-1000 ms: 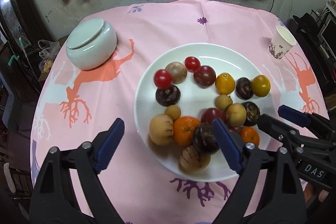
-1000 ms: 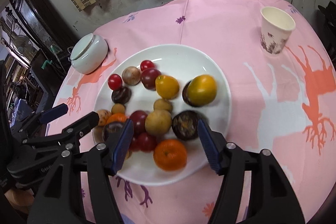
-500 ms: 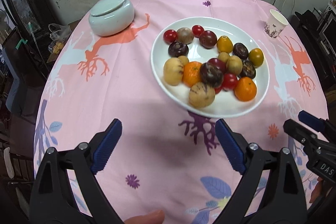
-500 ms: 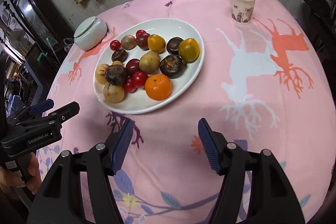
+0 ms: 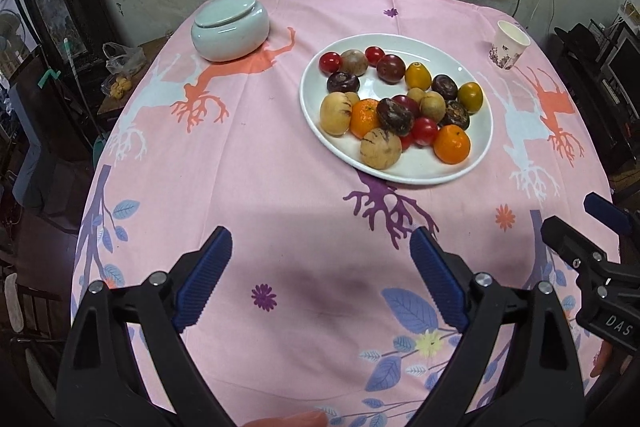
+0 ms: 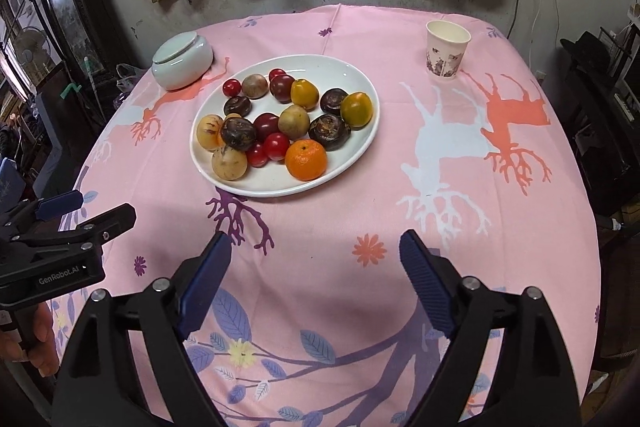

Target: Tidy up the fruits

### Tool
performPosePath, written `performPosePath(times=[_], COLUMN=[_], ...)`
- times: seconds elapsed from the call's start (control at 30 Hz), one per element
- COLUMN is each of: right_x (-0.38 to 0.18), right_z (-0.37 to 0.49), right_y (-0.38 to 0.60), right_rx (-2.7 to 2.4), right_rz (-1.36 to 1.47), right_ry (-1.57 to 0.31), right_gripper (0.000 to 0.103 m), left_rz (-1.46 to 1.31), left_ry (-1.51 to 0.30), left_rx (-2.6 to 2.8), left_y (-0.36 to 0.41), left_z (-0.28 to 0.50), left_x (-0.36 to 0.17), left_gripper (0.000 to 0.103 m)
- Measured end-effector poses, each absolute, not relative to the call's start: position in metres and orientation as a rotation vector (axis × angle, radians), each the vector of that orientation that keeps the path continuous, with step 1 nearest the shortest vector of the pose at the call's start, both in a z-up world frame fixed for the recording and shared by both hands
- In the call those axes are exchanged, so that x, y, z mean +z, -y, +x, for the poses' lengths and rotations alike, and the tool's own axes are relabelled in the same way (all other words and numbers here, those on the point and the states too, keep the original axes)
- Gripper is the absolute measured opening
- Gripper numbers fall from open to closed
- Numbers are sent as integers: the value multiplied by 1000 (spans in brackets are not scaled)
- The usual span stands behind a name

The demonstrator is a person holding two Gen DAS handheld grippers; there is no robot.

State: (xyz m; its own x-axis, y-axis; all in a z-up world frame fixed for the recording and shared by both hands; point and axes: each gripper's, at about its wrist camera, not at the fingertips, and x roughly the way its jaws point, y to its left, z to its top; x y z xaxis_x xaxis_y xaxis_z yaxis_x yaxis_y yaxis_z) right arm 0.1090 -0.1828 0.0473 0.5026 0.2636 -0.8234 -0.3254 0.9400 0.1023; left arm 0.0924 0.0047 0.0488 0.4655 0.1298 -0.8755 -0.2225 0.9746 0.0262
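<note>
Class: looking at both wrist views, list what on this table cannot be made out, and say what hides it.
- Lidded ceramic jar: contents hidden by its lid, both views.
- Paper cup: inside hidden by its wall.
- Left mandarin: nearly hidden behind a dark fruit, right view.
- White plate: centre covered by fruit.

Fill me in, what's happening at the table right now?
A person holds a gripper in each hand above a pink tablecloth. Neither holds anything: the left gripper is open over bare cloth, and the right gripper has its jaws opening with nothing between them. All the fruit sits piled on the white plate, short of both grippers. A lidded bowl stands beyond the plate to its left and a paper cup to its right, both untouched.
</note>
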Motion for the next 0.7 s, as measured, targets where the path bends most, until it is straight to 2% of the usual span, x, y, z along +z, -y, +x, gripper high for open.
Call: performPosePath(times=[0.7], right_x=[47], right_z=[82], right_y=[185], right_rx=[346], right_rz=[-72], right_ry=[-988], right_gripper=[92], left_rz=[-91], left_ry=[-1074], left_rx=[203], left_y=[0], left_z=[62], left_x=[54], left_gripper=[94])
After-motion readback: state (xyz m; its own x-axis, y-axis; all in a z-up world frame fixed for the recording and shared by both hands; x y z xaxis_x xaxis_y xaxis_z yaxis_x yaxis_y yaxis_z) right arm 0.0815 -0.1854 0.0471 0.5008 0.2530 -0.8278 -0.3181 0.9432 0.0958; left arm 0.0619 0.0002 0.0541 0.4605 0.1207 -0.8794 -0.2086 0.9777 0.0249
